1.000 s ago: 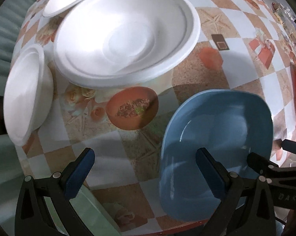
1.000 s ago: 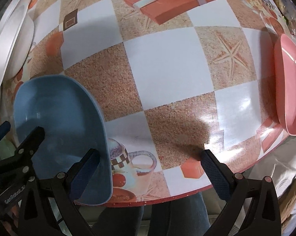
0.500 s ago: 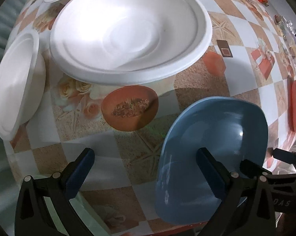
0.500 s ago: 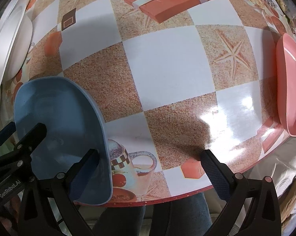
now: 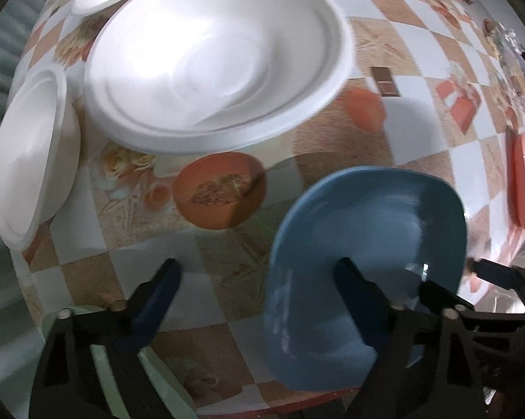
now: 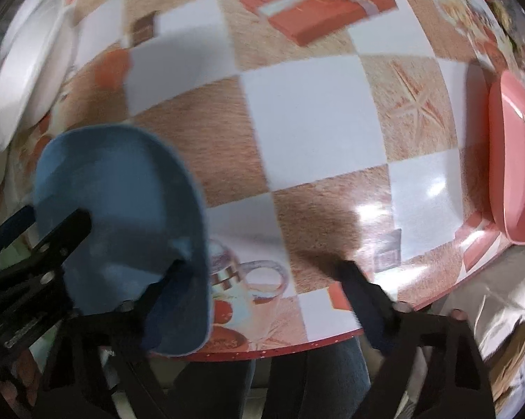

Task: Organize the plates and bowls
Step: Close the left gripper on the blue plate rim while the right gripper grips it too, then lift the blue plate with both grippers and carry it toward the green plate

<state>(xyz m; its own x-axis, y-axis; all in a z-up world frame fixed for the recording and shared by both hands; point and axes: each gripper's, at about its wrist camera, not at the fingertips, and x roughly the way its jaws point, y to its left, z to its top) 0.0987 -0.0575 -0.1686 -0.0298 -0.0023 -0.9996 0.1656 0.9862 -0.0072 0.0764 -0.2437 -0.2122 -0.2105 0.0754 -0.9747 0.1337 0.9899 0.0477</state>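
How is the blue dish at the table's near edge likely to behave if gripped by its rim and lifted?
The blue dish looks like rigid moulded plastic, so it should probably hold its shape. Its surface shows glare, so the rim may slip between pads. It seems shallow and thin-walled, likely light, and may tilt if held by one edge.

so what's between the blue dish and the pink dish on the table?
Bare checked tablecloth, nothing standing on it. The right wrist view shows the whole stretch from the blue dish to the pink dish.
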